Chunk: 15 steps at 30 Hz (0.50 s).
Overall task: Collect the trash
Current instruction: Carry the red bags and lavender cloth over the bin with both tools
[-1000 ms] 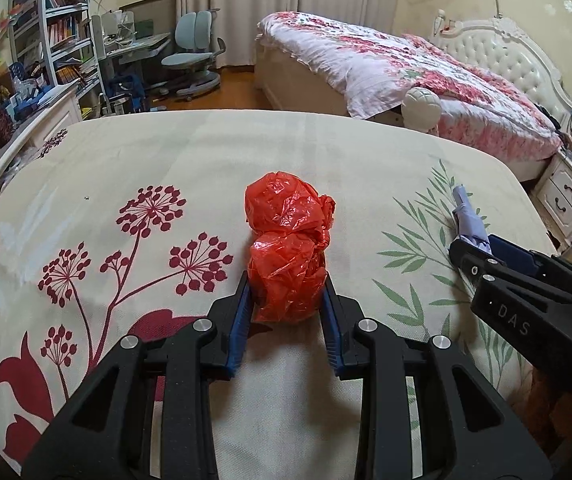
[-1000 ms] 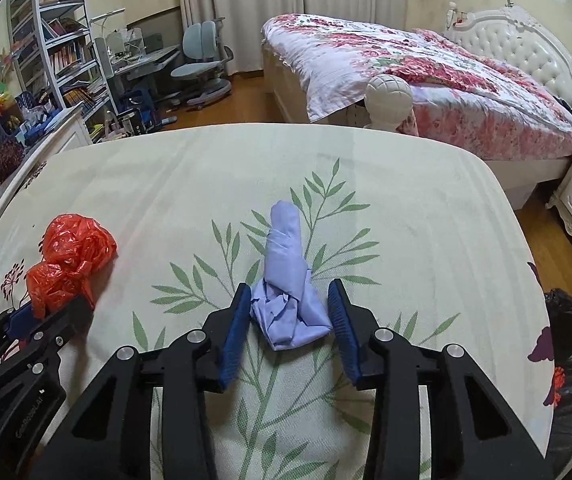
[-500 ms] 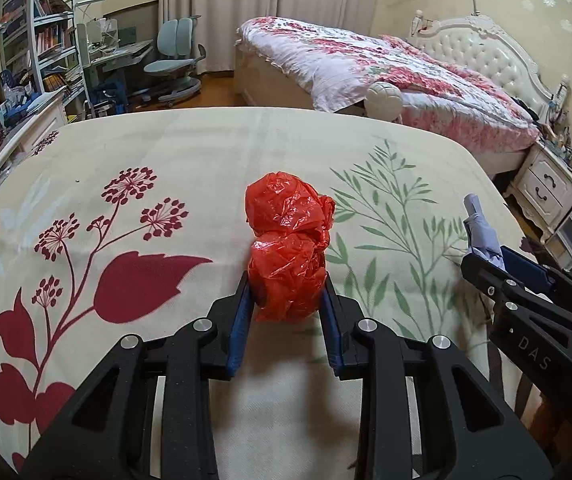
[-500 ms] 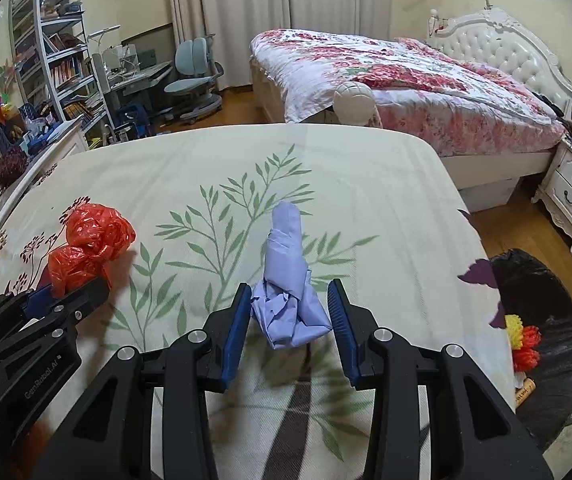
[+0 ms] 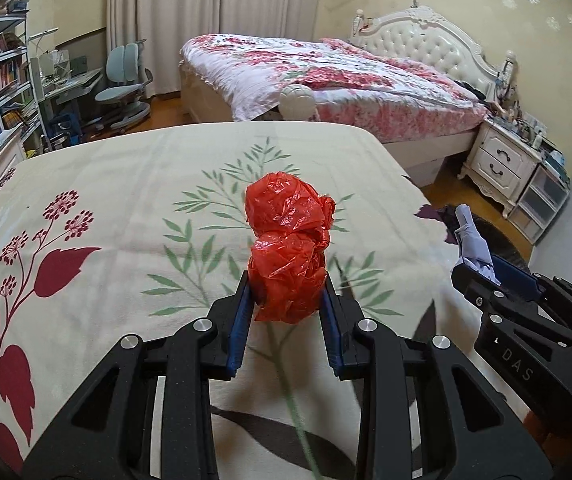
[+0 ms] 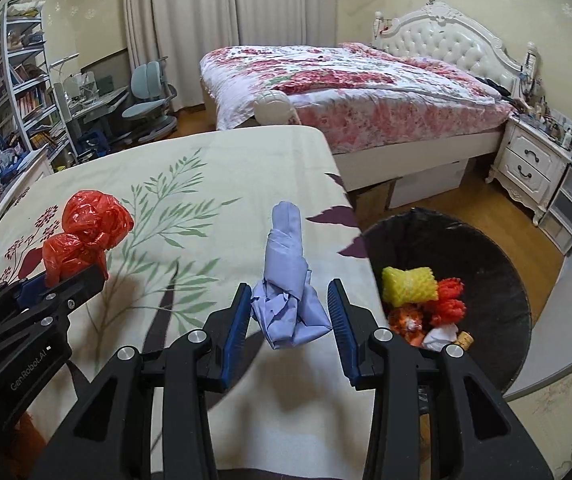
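My left gripper [image 5: 287, 300] is shut on a crumpled red plastic bag [image 5: 286, 240], held above the floral bedspread [image 5: 105, 208]. In the right wrist view that red bag [image 6: 85, 236] and the left gripper [image 6: 65, 280] show at the left. A wad of pale blue paper [image 6: 290, 280] stands up between the blue pads of my right gripper [image 6: 290, 312], which is shut on it over the bed's right edge. Just right of it and lower stands a black-lined trash bin [image 6: 486, 264] holding yellow foam, red pieces and white scraps. The left wrist view shows the right gripper [image 5: 482, 268] with the blue paper [image 5: 472, 240] at the right.
A second bed with a pink floral cover [image 6: 346, 88] stands behind, with a white nightstand [image 6: 534, 164] to its right. A desk, swivel chair [image 6: 149, 96] and bookshelves [image 6: 17, 92] fill the far left. Wooden floor lies between the beds.
Both grippers have swept to the right across the bedspread, each still holding its trash. The right one has reached the bed's edge, and the black bin has come into full view.
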{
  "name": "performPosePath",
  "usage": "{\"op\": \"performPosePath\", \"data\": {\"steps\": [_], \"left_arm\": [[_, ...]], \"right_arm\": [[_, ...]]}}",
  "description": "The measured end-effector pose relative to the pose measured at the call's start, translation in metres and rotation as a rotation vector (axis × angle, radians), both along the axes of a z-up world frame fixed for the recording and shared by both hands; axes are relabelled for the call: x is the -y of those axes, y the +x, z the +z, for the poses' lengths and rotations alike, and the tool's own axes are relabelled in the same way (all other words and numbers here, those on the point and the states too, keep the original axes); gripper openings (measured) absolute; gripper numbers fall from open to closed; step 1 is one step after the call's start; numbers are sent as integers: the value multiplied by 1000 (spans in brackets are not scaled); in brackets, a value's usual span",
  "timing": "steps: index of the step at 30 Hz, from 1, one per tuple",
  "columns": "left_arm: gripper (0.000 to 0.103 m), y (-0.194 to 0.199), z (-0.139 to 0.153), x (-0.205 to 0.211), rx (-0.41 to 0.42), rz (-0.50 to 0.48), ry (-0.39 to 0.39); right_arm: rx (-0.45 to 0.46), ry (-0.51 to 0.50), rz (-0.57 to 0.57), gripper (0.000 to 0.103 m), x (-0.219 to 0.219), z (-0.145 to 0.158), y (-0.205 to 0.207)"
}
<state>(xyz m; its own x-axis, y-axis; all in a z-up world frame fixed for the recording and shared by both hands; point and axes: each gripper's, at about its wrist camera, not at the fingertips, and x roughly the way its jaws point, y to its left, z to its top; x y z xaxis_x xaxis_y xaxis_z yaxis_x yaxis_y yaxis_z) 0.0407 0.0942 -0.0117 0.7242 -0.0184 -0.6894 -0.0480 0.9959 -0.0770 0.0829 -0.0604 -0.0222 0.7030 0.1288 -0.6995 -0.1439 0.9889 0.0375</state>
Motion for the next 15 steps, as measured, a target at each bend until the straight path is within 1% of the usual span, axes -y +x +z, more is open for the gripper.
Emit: {"op": "performPosePath", "data": {"steps": [6, 15], "left_arm": [[31, 5, 1, 38, 16, -77, 9], [31, 19, -4, 93, 32, -175, 21]], "right_arm": [[5, 5, -94, 40, 43, -2, -3], [6, 0, -196, 40, 82, -6, 2]]}}
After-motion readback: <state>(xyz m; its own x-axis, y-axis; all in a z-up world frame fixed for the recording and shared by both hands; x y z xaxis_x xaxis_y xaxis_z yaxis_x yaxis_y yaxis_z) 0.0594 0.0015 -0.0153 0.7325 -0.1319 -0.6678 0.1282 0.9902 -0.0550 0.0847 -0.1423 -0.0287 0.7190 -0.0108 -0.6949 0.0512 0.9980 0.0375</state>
